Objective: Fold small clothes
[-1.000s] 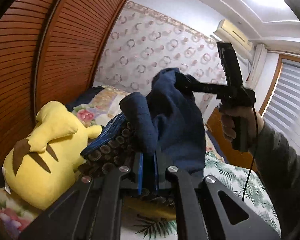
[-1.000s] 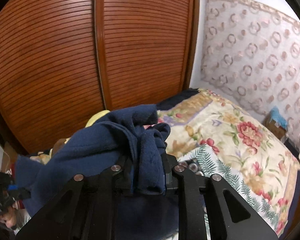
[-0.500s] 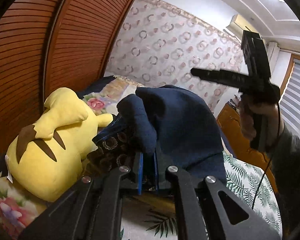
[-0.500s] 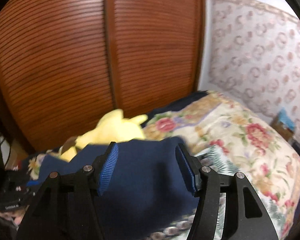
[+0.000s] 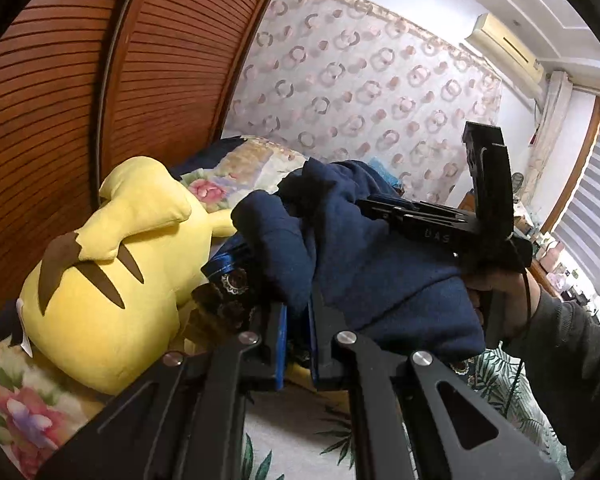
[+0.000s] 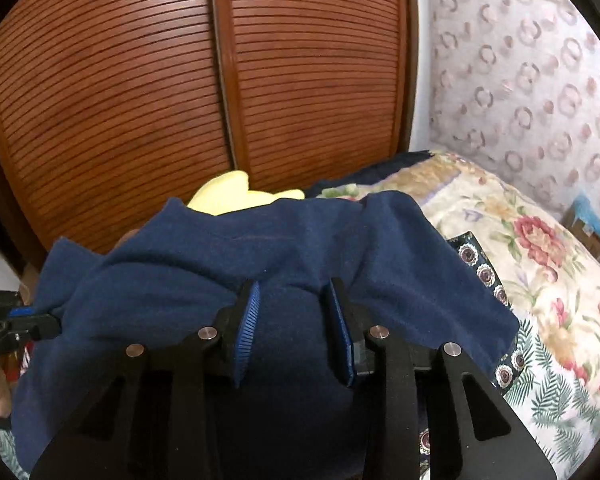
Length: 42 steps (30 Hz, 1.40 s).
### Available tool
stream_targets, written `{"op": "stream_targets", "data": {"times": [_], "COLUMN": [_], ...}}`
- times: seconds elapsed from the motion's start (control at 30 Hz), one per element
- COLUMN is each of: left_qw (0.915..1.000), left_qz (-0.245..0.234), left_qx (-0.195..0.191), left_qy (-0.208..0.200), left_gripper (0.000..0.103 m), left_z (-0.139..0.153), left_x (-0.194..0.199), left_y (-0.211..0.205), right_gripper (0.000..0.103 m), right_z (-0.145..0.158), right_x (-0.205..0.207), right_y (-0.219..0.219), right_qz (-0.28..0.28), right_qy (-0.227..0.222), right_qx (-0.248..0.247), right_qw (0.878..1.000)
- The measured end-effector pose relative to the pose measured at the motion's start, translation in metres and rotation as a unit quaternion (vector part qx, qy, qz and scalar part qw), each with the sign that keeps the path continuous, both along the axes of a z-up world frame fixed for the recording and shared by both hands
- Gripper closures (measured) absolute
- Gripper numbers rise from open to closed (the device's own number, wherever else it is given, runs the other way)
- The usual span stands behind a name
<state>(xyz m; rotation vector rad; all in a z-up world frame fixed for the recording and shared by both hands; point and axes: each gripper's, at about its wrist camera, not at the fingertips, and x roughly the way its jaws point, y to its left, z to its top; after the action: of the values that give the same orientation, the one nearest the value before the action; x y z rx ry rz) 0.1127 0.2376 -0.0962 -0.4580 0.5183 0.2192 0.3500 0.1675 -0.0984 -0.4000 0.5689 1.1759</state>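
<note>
A navy fleece garment (image 5: 380,264) hangs bunched above the bed between both tools. My left gripper (image 5: 298,340) is shut on one of its folds, the blue pads nearly meeting with cloth pinched between them. In the right wrist view the garment (image 6: 260,248) drapes broadly ahead of my right gripper (image 6: 296,320), whose jaws stand open with the blue pads (image 6: 247,320) apart and cloth spanning the gap behind them. Seen from the left wrist, the right gripper (image 5: 380,208) pokes into the top of the bundle. The left gripper (image 6: 54,326) holds the cloth's far left end.
A big yellow plush toy (image 5: 112,264) lies against the slatted wooden wardrobe doors (image 6: 180,80). Below is a floral bedspread (image 6: 540,264) and a dark cloth with round medallions (image 6: 480,264). A hand (image 5: 500,296) and grey sleeve hold the right tool.
The right gripper let go of the navy cloth and opened, lifted away, then came back down against the garment. The left gripper stayed shut on it.
</note>
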Motion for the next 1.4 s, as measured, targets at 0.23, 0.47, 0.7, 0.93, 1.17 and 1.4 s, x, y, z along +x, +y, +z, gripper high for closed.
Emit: {"op": "stream_targets", "data": {"times": [0.23,0.47,0.7,0.93,1.17,1.4], "left_qw": [0.9992,0.9952,0.9911,0.9878,0.9838,0.9796], "left_qz": [-0.003,-0.012,-0.017,-0.028,-0.051,-0.087], "left_qx": [0.036,0.091,0.129,0.15,0.171,0.181], "left_qy": [0.017,0.034,0.029,0.03,0.02,0.008], "left_gripper": [0.092,0.072,0.065,0.065,0.065,0.065], "left_z": [0.01,0.028,0.048,0.062,0.069,0.076], "left_x": [-0.001,-0.013,-0.029,-0.037,-0.04,-0.039], "left_y": [-0.007,-0.02,-0.041,-0.066,-0.1,-0.143], "right_gripper": [0.062,0.029,0.016,0.013,0.012,0.012], "right_z": [0.018,0.047,0.063,0.068,0.07,0.068], "right_x": [-0.016,-0.038,-0.07,-0.107,-0.144,-0.173], "right_y": [-0.008,-0.046,-0.095,-0.149,-0.207,-0.27], "right_qz": [-0.035,-0.06,-0.097,-0.138,-0.191,-0.265], "right_qy": [-0.02,-0.014,-0.026,-0.024,-0.036,-0.047], "right_qx": [0.008,0.041,0.057,0.08,0.089,0.1], "right_qw": [0.999,0.997,0.993,0.987,0.977,0.958]}}
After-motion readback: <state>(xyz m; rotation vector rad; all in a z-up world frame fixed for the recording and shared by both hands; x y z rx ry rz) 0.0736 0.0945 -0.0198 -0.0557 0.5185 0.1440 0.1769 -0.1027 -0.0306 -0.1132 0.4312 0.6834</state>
